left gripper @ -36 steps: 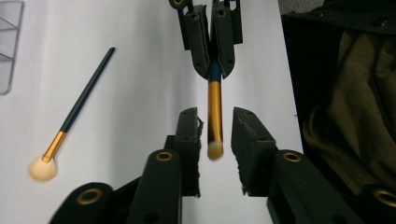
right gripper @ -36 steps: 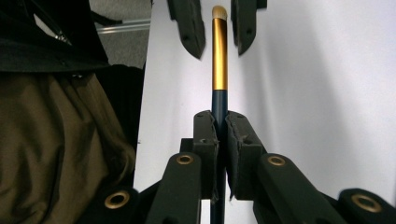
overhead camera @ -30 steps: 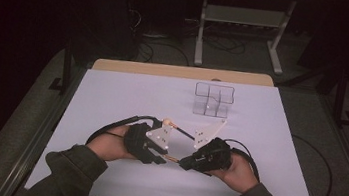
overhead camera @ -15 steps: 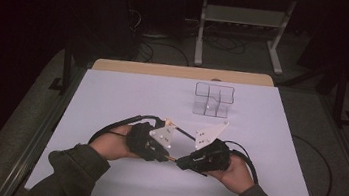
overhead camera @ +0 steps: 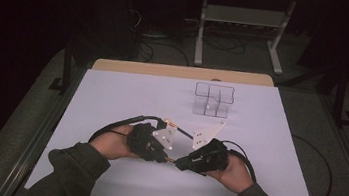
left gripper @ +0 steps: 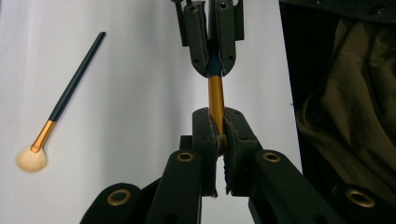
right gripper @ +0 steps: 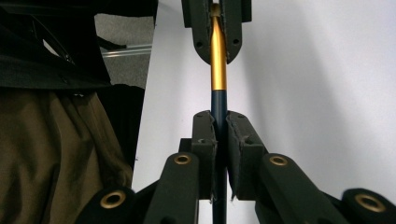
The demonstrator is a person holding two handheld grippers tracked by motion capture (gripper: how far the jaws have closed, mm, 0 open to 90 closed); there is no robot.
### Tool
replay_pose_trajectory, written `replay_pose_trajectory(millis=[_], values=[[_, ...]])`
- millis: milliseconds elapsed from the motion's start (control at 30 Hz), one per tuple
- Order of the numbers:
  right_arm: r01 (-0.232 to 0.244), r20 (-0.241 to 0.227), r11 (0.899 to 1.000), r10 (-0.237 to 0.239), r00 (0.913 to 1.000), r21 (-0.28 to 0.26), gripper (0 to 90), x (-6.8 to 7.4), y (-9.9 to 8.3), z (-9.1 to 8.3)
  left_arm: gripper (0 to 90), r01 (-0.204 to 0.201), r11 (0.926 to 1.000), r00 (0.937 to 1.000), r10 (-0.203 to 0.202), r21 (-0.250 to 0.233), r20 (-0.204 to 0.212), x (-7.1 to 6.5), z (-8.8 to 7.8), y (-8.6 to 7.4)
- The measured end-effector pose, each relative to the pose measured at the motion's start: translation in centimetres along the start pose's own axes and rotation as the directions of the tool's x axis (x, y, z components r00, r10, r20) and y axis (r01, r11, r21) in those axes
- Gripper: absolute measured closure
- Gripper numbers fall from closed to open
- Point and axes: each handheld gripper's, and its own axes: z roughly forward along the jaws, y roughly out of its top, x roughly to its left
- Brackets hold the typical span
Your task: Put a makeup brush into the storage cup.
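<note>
A makeup brush [left gripper: 215,93] with a gold ferrule and a dark blue handle [right gripper: 218,100] is held between both grippers above the white table. My left gripper [left gripper: 215,126] is shut on the ferrule end, and its bristles are hidden between the jaws. My right gripper [right gripper: 219,123] is shut on the dark handle, facing the left one tip to tip. In the high view the left gripper [overhead camera: 166,156] and the right gripper [overhead camera: 178,162] meet at the near middle of the table. A second brush [left gripper: 70,91] with pale bristles lies flat on the table.
A clear plastic organiser [overhead camera: 212,100] with several compartments stands at the far middle right of the white table [overhead camera: 112,95]. Black cables loop from both grippers across the table. An olive sleeve [left gripper: 355,102] sits close beside the grippers. A metal stand [overhead camera: 242,20] is beyond the table.
Both hands have shifted only slightly at the near middle of the table. Their gripper tips stay together.
</note>
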Motion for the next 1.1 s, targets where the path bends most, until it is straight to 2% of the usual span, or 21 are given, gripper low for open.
replay_pose_trajectory(millis=[33, 300, 433, 667, 867, 933, 967, 1067, 1100], values=[[0.0, 0.001, 1.0, 0.0, 1.0, 0.014, 75.8, -0.1, 0.1, 0.1, 84.4, -0.002, 0.9999, 1.0, 0.002, 0.013, 0.003, 0.0, 0.1, 0.1], [0.007, -0.008, 0.999, -0.007, 0.9999, 0.034, 73.7, -0.1, 1.1, 0.3, 84.5, -0.024, 0.9986, 0.9997, 0.024, 0.047, 0.005, -0.1, 0.2, 0.6], [0.013, -0.016, 0.999, -0.013, 0.9998, 0.046, 76.1, 0.0, 1.8, 0.5, 84.5, -0.032, 0.9977, 0.9995, 0.031, 0.06, 0.007, -0.1, 0.0, 0.9], [0.009, -0.024, 0.999, -0.007, 0.9997, 0.054, 81.7, 0.1, 1.9, 0.6, 84.4, -0.034, 0.9976, 0.9994, 0.034, 0.06, 0.005, -0.2, 0.0, 1.2], [0.004, -0.035, 1.0, -0.003, 0.9994, 0.022, 82.3, 0.0, 1.6, 0.7, 79.1, -0.015, 0.9992, 0.9999, 0.015, 0.038, -0.008, -0.1, -0.2, 0.9], [-0.011, -0.042, 1.0, 0.011, 0.9991, 0.016, 82.3, -0.1, 1.4, 0.6, 76.1, 0.001, 0.9998, 0.9998, 0.0, 0.02, -0.022, 0.0, -0.5, 0.6], [-0.014, -0.041, 1.0, 0.015, 0.9991, 0.011, 82.3, -0.3, 1.1, 0.6, 74.6, 0.025, 0.9996, 0.9992, -0.025, -0.011, -0.032, 0.0, -0.8, 0.1], [-0.024, -0.039, 1.0, 0.024, 0.999, 0.007, 82.3, -0.4, 0.8, 0.5, 71.2, 0.042, 0.9988, 0.9984, -0.043, -0.027, -0.036, 0.0, -1.2, -0.3], [-0.031, -0.029, 1.0, 0.031, 0.9991, 0.002, 82.3, -0.6, 0.5, 0.2, 69.7, 0.055, 0.9972, 0.9973, -0.057, -0.051, -0.047, 0.0, -1.4, -0.7]])
